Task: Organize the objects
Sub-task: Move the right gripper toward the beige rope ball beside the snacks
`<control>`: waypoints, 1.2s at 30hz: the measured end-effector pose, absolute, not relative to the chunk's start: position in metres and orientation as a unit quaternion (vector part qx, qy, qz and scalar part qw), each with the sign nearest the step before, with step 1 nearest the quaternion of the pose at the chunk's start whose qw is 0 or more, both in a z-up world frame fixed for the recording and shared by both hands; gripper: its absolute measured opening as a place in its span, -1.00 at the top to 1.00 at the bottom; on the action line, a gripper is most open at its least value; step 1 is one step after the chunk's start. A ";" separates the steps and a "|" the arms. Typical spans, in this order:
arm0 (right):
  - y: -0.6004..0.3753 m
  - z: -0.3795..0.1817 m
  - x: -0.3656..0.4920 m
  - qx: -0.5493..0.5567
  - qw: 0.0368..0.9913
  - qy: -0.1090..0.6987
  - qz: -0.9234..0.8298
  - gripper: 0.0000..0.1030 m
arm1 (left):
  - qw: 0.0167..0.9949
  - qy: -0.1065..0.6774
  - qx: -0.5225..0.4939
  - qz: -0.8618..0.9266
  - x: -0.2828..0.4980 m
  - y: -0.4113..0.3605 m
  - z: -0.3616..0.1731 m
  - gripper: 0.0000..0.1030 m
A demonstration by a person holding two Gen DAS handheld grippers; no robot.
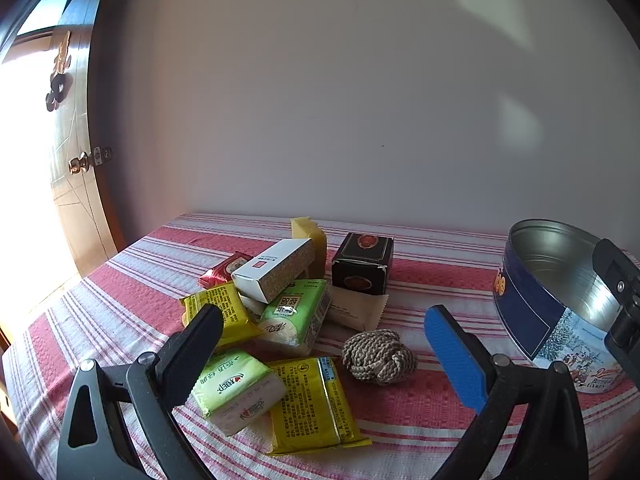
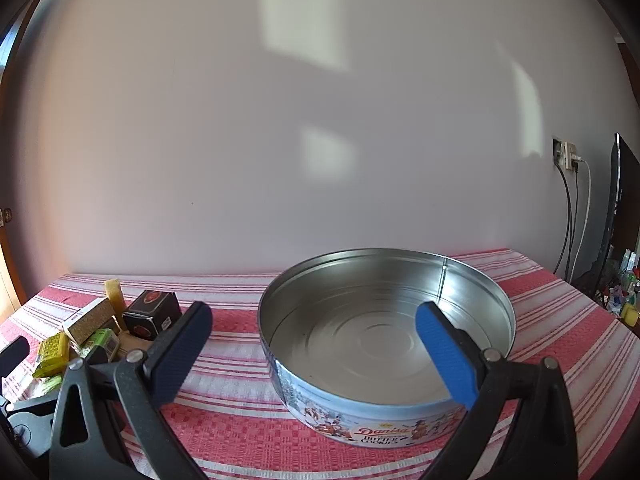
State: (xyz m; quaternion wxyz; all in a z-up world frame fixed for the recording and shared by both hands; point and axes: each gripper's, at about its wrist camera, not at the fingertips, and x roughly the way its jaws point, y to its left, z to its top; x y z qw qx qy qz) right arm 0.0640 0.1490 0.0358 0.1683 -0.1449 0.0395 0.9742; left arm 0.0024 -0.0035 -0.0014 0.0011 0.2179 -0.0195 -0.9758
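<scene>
The left gripper (image 1: 324, 354) is wide open above a knotted grey rope ball (image 1: 378, 356). The right gripper (image 2: 314, 346) is wide open by the round silver cookie tin (image 2: 472, 280), which looks empty.

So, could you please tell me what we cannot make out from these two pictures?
- Left wrist view: the round blue cookie tin is partly covered by the right gripper and cut by the frame edge.
- Left wrist view: the flat beige packet lies mostly hidden under the black square box.
- Right wrist view: the small things at the far right are too small to identify.
</scene>
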 end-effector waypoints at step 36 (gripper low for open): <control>0.097 0.016 0.038 -0.227 0.014 -0.011 0.974 -0.98 | 0.054 0.028 0.304 -0.951 0.032 -0.121 -0.018 -0.98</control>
